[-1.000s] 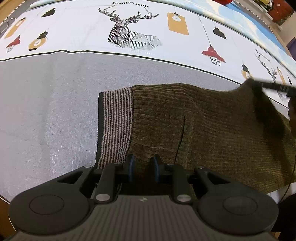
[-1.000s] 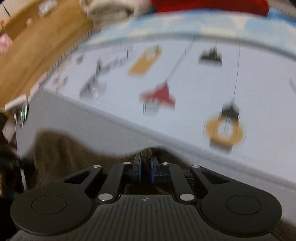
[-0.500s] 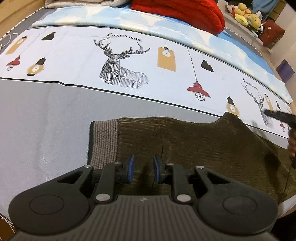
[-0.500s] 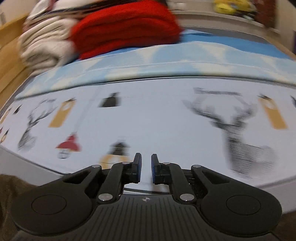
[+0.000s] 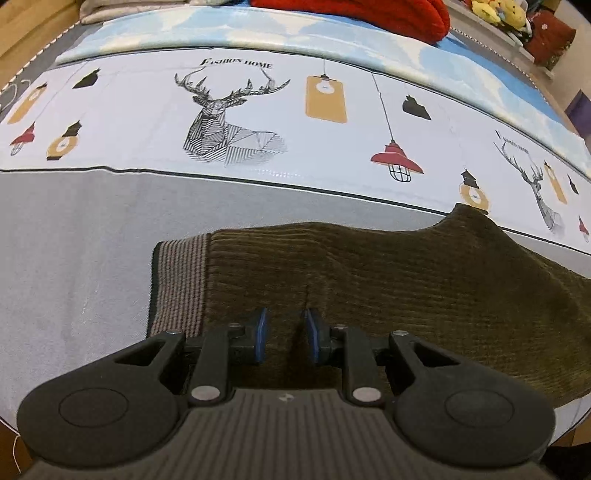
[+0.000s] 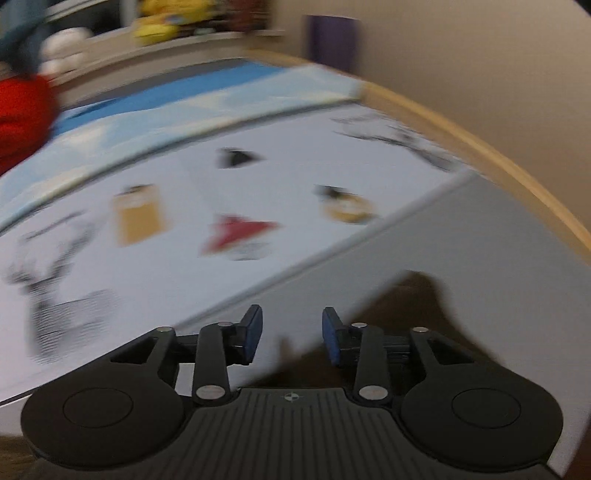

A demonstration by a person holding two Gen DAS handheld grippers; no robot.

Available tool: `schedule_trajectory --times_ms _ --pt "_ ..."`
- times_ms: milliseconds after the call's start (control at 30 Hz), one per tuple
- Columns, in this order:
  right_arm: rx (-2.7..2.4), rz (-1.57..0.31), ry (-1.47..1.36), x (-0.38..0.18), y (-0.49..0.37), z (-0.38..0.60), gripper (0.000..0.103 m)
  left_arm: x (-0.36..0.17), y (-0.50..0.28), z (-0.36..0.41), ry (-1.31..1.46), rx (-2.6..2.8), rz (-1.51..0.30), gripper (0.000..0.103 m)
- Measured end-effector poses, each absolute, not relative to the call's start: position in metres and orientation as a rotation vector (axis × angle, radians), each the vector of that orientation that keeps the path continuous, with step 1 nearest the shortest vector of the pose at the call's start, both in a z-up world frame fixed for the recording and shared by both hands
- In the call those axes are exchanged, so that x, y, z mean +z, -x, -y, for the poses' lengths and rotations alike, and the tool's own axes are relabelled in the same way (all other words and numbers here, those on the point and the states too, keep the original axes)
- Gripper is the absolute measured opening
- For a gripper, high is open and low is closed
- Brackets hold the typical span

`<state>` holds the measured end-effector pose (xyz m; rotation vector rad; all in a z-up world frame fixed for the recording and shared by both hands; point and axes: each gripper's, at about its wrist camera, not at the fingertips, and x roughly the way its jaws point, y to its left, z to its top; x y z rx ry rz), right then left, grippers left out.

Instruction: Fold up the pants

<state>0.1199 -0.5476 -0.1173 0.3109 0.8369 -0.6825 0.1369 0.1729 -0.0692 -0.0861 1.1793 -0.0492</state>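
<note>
**Olive corduroy pants flat on the bed, both grippers empty**

Olive ribbed fabric fills the near ground of the left wrist view: the pants (image 5: pixel 369 288) lie spread on the grey band of the bedsheet (image 5: pixel 74 240), striped waistband (image 5: pixel 181 284) to the left. The left gripper (image 5: pixel 284 338) hangs just over them, jaws apart and holding nothing. In the blurred right wrist view, the right gripper (image 6: pixel 291 334) also stands with jaws parted, a dark edge of the pants (image 6: pixel 417 306) below it. Farther off, a deer print (image 5: pixel 225 122), then a red blanket (image 5: pixel 369 14).
</note>
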Motion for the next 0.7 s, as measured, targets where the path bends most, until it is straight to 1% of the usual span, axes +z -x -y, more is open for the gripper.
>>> schedule_trajectory --times_ms 100,200,300,367,400,433,467,533,600,633,667,700 --pt "-0.734 -0.853 -0.388 -0.131 -0.111 0.575 0.042 -0.07 -0.139 -0.167 0.076 -0.047 -1.177 0.025" --pt "-0.741 -0.867 -0.423 -0.142 -0.114 0.59 0.049 -0.07 -0.141 -0.161 0.068 -0.045 -1.179 0.025" --pt "-0.754 -0.9 -0.374 -0.149 -0.124 0.591 0.049 -0.072 -0.143 -0.153 0.053 -0.051 -1.181 0.025" --pt "-0.784 -0.901 -0.322 -0.148 -0.129 0.589 0.025 -0.073 -0.144 -0.147 0.036 -0.066 -1.181 0.025" --pt "-0.798 -0.881 -0.337 -0.143 -0.129 0.59 0.017 -0.073 -0.144 -0.145 0.032 -0.069 -1.181 0.025" --pt "-0.821 -0.837 -0.389 -0.135 -0.125 0.595 0.014 -0.074 -0.145 -0.143 0.027 -0.074 -1.179 0.025" --pt "-0.861 -0.772 -0.466 -0.128 -0.118 0.603 0.014 -0.074 -0.145 -0.14 0.023 -0.08 -1.175 0.025" --pt "-0.905 -0.713 -0.563 -0.123 -0.11 0.615 0.013 -0.074 -0.146 -0.139 0.018 -0.09 -1.169 0.025" --pt "-0.888 -0.743 -0.619 -0.132 -0.11 0.624 0.015 -0.074 -0.147 -0.139 0.012 -0.093 -1.167 0.025" --pt "-0.887 -0.75 -0.646 -0.136 -0.107 0.629 0.017 -0.074 -0.147 -0.14 0.012 -0.092 -1.165 0.025" --pt "-0.895 -0.748 -0.667 -0.137 -0.103 0.633 0.022 -0.074 -0.147 -0.141 0.013 -0.089 -1.165 0.025" --pt "-0.898 -0.749 -0.672 -0.135 -0.1 0.635 0.035 -0.075 -0.147 -0.143 0.014 -0.086 -1.166 0.025"
